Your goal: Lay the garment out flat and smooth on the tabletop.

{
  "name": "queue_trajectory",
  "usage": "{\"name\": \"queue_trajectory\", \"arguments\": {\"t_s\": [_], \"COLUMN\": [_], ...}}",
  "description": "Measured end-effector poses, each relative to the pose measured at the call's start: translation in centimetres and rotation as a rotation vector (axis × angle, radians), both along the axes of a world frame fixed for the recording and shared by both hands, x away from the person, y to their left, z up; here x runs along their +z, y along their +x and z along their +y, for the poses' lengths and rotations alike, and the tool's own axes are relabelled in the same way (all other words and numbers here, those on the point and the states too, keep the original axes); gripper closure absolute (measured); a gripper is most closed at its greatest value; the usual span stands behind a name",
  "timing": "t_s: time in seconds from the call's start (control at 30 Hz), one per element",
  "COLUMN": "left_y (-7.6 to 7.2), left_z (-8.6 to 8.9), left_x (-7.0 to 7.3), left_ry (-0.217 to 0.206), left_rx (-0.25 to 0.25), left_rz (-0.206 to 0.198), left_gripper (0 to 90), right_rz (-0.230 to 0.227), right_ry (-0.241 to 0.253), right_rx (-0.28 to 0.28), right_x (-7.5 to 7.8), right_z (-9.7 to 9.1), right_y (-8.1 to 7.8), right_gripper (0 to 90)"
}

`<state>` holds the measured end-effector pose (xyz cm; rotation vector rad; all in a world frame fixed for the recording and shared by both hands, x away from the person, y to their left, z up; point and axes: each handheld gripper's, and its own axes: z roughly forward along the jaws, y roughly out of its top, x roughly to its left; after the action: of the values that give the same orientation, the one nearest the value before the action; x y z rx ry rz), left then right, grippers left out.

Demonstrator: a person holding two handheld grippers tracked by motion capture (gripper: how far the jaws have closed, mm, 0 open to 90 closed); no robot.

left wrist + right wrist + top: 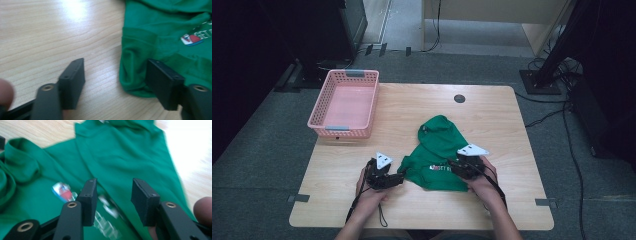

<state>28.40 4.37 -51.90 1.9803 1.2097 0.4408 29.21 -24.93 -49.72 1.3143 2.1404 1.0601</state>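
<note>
A crumpled green shirt [439, 150] with a small white and red print lies on the wooden table [497, 120], a little right of the middle. My left gripper [401, 175] sits at the shirt's left edge. In the left gripper view the left gripper [115, 65] is open low over the wood, and a rolled fold of the shirt [135, 62] lies beside its right jaw. My right gripper [452, 162] hovers over the shirt's right front part. In the right gripper view the right gripper [113, 182] has its jaws apart above the shirt [120, 152], near the print, with no cloth pinched.
A pink plastic basket [318, 106] stands on the table's far left corner, with nothing in it. A dark round cable hole [459, 98] sits near the far edge. Bare wood lies left of and in front of the shirt. Cables run over the floor at the right.
</note>
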Motion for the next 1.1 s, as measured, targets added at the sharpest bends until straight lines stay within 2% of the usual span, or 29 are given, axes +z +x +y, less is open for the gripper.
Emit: {"name": "queue_trajectory", "arguments": {"t_s": [0.07,0.2,0.33,0.4,0.47,0.53,0.67,0.77,0.87,1.03,1.1], "left_y": [0.0,0.0,0.0,0.0,0.0,0.0,0.0,0.0,0.0,0.0,0.0], "left_z": [-0.2,-0.4,-0.5,-0.5,-0.5,-0.5,-0.5,-0.5,-0.5,-0.5,-0.5], "left_x": [0.0,-0.1,-0.1,-0.1,-0.1,-0.1,-0.1,-0.1,-0.1,-0.1,-0.1], "left_ry": [0.015,0.046,0.053,0.052,0.052,0.052,0.052,0.052,0.052,0.052,0.053], "left_rx": [0.009,0.015,0.018,0.017,0.016,0.014,0.011,0.009,0.009,0.01,0.008], "left_rz": [-0.006,-0.011,-0.012,-0.011,-0.011,-0.011,-0.011,-0.01,-0.011,-0.011,-0.011], "left_gripper": [29.4,25.4,22.1,22.1,22.1,22.1,22.2,22.2,22.1,22.2,22.2], "right_rz": [-0.008,-0.032,-0.002,0.01,-0.002,-0.002,-0.001,-0.017,-0.027,-0.016,-0.016], "right_ry": [-0.001,-0.016,-0.057,-0.08,-0.111,-0.088,0.012,0.073,0.115,0.204,0.22], "right_rx": [0.011,0.038,0.038,0.037,0.017,0.001,-0.021,-0.066,-0.132,-0.247,-0.286], "right_x": [0.0,0.1,-0.6,-1.1,-1.5,-1.4,-0.6,0.3,0.8,1.2,1.3], "right_z": [1.4,4.0,5.5,6.0,6.2,5.9,4.8,3.4,1.7,-1.5,-2.7], "right_y": [0.8,1.8,3.2,3.6,3.8,3.9,4.2,4.5,4.8,5.3,5.5], "right_gripper": [60.8,60.2,60.4,65.6,78.2,89.6,90.0,90.0,90.0,90.0,90.0]}}
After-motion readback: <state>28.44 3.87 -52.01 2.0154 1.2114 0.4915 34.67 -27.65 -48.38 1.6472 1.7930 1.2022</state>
